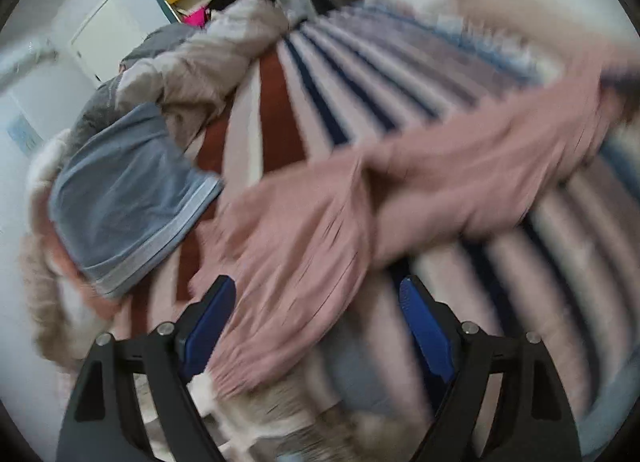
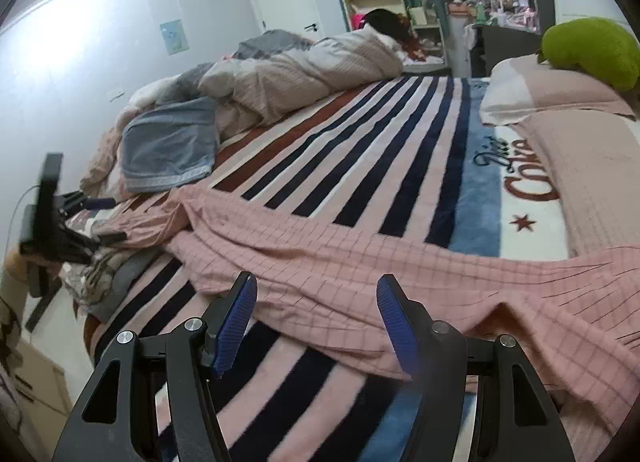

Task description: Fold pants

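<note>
The bed (image 2: 360, 150) fills both views, spread with a striped blanket (image 2: 352, 166) that serves as the landmark here. Across the blanket's near part lie the pants (image 2: 360, 262), pink with a fine grid, stretched out long and loosely rumpled, one end running toward the pillows (image 2: 560, 102) at the blanket's head and the other toward the clothes heaped at its opposite edge. They look thin, light and limp: likely to sag, drag and wrinkle when lifted, not slippery, nothing to break. A pinch at one point would probably leave the rest trailing, so the waistband and the leg hems, taken at the corners with cloth doubled between the pads, seem the best holds; which end is the waist I cannot tell. A folded blue-grey garment (image 2: 172, 150) rests on the blanket's far side beside a crumpled duvet (image 2: 304, 66). The left hand-held gripper (image 1: 316, 294) hangs over the pants with its jaws wide apart, cloth under them but not pinched. The right hand-held gripper (image 2: 316, 294) stands about half open just above the pants' near edge, gripping nothing.
</note>
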A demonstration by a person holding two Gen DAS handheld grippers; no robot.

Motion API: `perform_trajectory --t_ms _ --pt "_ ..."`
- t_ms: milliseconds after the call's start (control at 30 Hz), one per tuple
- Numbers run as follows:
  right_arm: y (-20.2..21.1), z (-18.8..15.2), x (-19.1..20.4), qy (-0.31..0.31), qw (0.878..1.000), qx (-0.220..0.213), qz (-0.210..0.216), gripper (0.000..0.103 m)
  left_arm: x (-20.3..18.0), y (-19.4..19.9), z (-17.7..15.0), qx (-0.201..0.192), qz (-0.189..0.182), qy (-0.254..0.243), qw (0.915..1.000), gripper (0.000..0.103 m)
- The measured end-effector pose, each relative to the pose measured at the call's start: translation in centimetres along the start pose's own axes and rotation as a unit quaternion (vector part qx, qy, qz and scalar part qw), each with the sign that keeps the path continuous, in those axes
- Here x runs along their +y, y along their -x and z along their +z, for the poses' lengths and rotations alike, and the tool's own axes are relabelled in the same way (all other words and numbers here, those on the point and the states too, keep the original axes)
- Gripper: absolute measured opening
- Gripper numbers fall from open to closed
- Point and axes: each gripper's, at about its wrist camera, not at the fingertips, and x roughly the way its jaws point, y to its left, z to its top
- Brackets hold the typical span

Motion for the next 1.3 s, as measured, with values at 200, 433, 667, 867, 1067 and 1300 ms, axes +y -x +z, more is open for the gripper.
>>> perform_trajectory --t_ms 200,433,667,867,1067,1300 --pt "0.0 0.0 0.3 -0.015 1.0 -0.001 0.014 0.058 -0.3 -3.1 -1.5 0.035 0.026 -0.025 0.9987 0.069" --pt "-0.2 0.3 1.0 -0.013 1.0 -0.001 0.007 0.058 2.3 -3.9 0.2 0.038 -0.012 0.023 0.999 0.009" --pt "-1.4 0.4 1.6 -0.018 1.0 0.008 0.007 0.058 5.8 -2.8 3.9 -0.01 0.011 0.049 0.9987 0.004" --pt "-3.2 0.5 2.5 -0.022 0.999 0.026 0.0 0.058 9.0 -5.5 6.9 -0.026 0.044 0.061 0.9969 0.004" --pt "-5.5 0.6 3.3 -0.014 0.999 0.043 -0.006 0.058 11.1 -9.8 8.5 -0.025 0.043 0.099 0.9939 0.007" --pt "-8.7 0.2 4.2 0.006 0.997 0.071 0.004 0.054 11.5 -9.8 7.3 -0.049 0.068 0.132 0.9876 0.065"
